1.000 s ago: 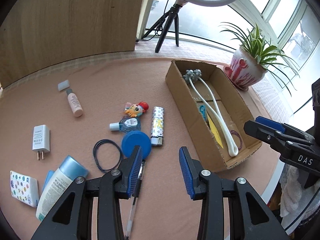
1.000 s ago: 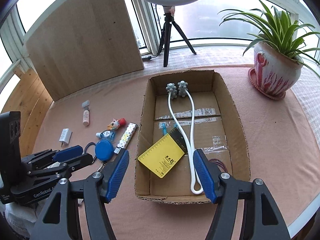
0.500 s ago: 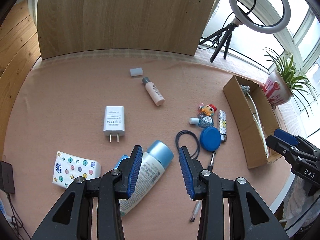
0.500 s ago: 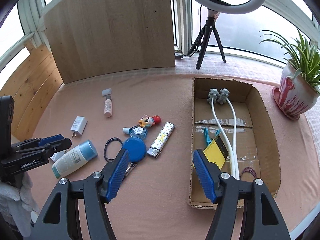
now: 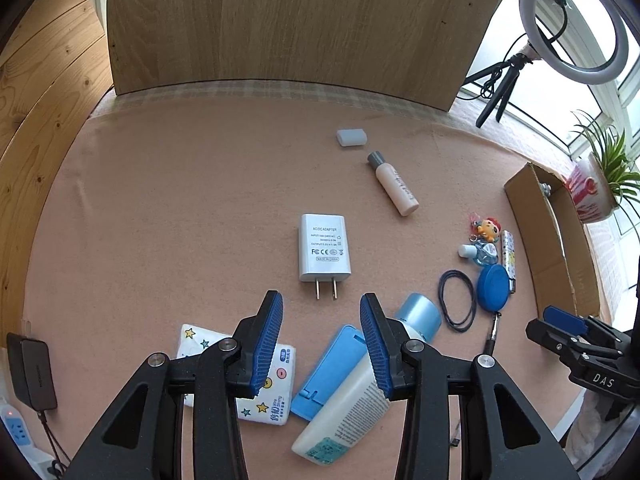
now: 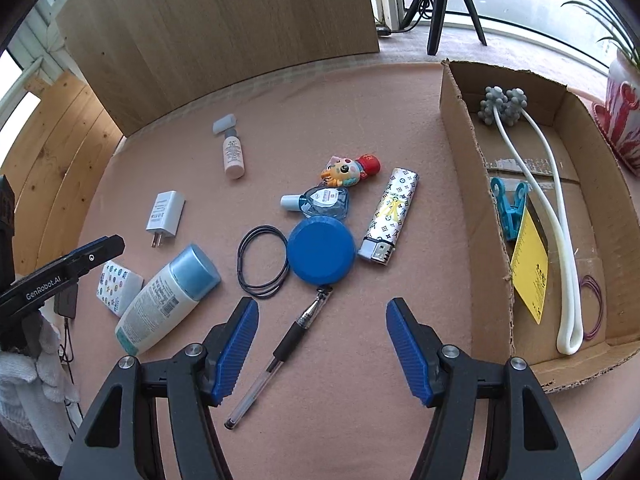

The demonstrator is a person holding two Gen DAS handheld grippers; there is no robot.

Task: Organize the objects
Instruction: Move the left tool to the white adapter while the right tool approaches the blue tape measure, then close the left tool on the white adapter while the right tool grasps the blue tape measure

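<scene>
My left gripper is open and empty, hovering just short of the white AC adapter. Under it lie a blue-capped lotion bottle, a blue flat case and a tissue pack. My right gripper is open and empty above a pen. Ahead of it lie a blue round lid, a black hair tie, a patterned lighter, a small blue bottle and a toy figure. The cardboard box stands at the right.
The box holds a white massager, a yellow ruler and a blue clip. A pink tube and a grey cap lie further back. A wooden board stands behind. A potted plant and ring light stand at the right.
Both grippers have swung left, away from the box. The left one now faces the adapter and lotion bottle; the right one has dropped closer over the pen and lid.
</scene>
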